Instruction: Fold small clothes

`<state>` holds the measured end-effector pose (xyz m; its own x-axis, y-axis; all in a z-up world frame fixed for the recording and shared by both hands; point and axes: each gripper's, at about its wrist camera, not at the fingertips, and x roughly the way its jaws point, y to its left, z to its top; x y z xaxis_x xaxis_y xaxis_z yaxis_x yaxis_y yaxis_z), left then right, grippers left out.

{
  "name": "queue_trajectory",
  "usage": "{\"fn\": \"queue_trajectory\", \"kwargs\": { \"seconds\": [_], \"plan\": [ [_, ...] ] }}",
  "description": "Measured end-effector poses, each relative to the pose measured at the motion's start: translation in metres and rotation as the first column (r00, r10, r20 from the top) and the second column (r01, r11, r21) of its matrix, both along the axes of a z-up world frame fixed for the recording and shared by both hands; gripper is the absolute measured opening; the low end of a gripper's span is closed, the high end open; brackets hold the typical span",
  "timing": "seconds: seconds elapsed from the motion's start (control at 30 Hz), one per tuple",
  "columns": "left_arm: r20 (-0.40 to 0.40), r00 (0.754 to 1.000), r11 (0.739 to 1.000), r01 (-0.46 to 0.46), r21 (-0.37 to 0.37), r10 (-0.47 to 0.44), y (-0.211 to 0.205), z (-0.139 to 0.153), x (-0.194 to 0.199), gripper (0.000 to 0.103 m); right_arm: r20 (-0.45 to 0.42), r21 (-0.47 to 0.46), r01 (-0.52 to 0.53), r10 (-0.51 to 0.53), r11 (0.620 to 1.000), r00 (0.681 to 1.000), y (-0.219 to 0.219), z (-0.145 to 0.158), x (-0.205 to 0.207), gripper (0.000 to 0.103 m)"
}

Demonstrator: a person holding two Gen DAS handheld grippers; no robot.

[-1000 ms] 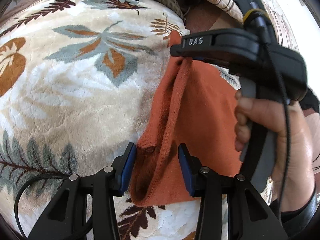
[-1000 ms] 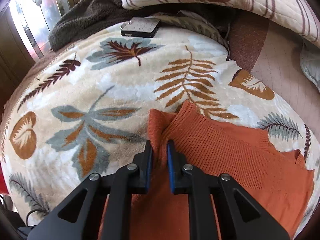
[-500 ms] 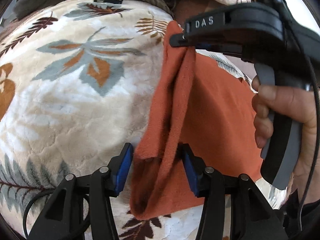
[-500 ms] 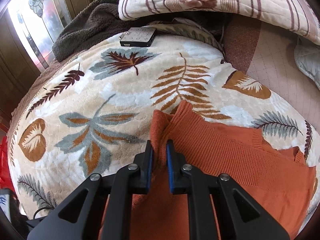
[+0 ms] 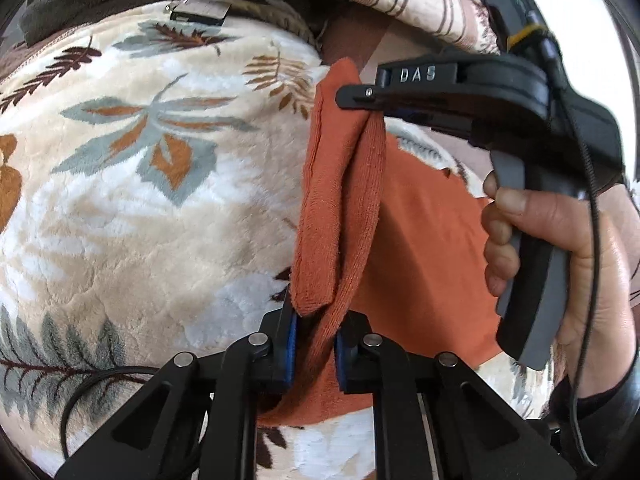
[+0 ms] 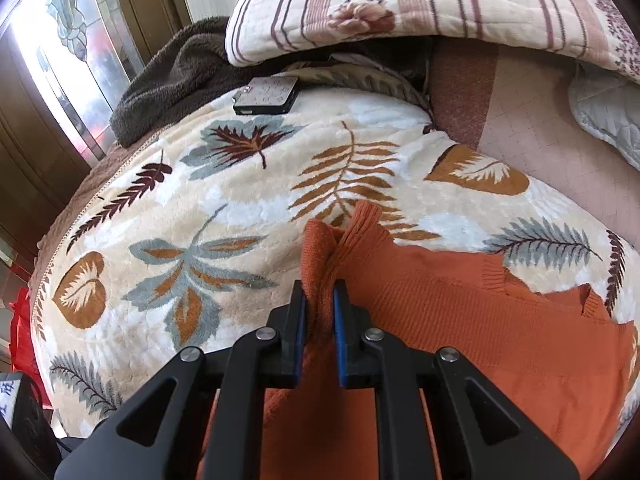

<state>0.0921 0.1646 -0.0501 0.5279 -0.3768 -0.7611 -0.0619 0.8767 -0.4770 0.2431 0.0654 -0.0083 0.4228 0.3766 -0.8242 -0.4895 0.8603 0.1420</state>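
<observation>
1. Orange knit garment (image 5: 420, 240) is lying on the leaf-patterned blanket (image 5: 140, 200) that covers the bed, with one side edge being lifted clear while the rest is resting flat.
2. Left gripper (image 5: 314, 346) is now pinching the near end of that lifted edge; its blue-padded fingers (image 5: 291, 344), which were standing wide apart around the cloth a second ago, are nearly closed with a bunched fold of knit between them.
3. Right gripper (image 6: 320, 312) is still clamping the far corner, its fingers (image 6: 299, 320) drawn in tight on a pleat of ribbed hem, exactly as they were earlier.
4. Between the two grips the edge is hanging as a doubled, drooping strip, and it is riding higher above the blanket than it was a moment before.
5. That change is meaning the edge is now held at both ends, so I judge the fold itself is ready to begin: carrying the strip across the body of the garment toward the opposite side.
6. Whether the left fingers are catching both layers or only one is probably not decidable, since the fold is hiding the inner layer.
7. A dark flat device (image 6: 266, 96) and a striped quilt (image 6: 420, 8) are sitting well apart, at the far end of the bed.
</observation>
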Motion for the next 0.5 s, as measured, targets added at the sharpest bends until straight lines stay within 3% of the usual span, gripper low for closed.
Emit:
{"fn": "queue_trajectory", "kwargs": {
  "seconds": [0.1, 0.3, 0.5],
  "plan": [
    [0.026, 1.000, 1.000, 0.011, -0.018, -0.010, -0.005, 0.010, -0.002, 0.012, 0.007, 0.029, 0.006, -0.006, 1.000, 1.000, -0.013, 0.006, 0.000, 0.014],
    [0.087, 0.993, 0.995, 0.080, 0.059, -0.085, -0.046, 0.029, -0.003, 0.012, 0.023, 0.074, 0.030, -0.032, 0.997, 0.999, -0.047, 0.019, 0.001, 0.014],
    [0.108, 0.987, 0.993, 0.117, 0.008, -0.117, -0.085, 0.034, 0.006, 0.012, 0.041, 0.102, 0.065, -0.069, 0.993, 0.997, -0.093, 0.029, 0.005, 0.014]
  ]
}}
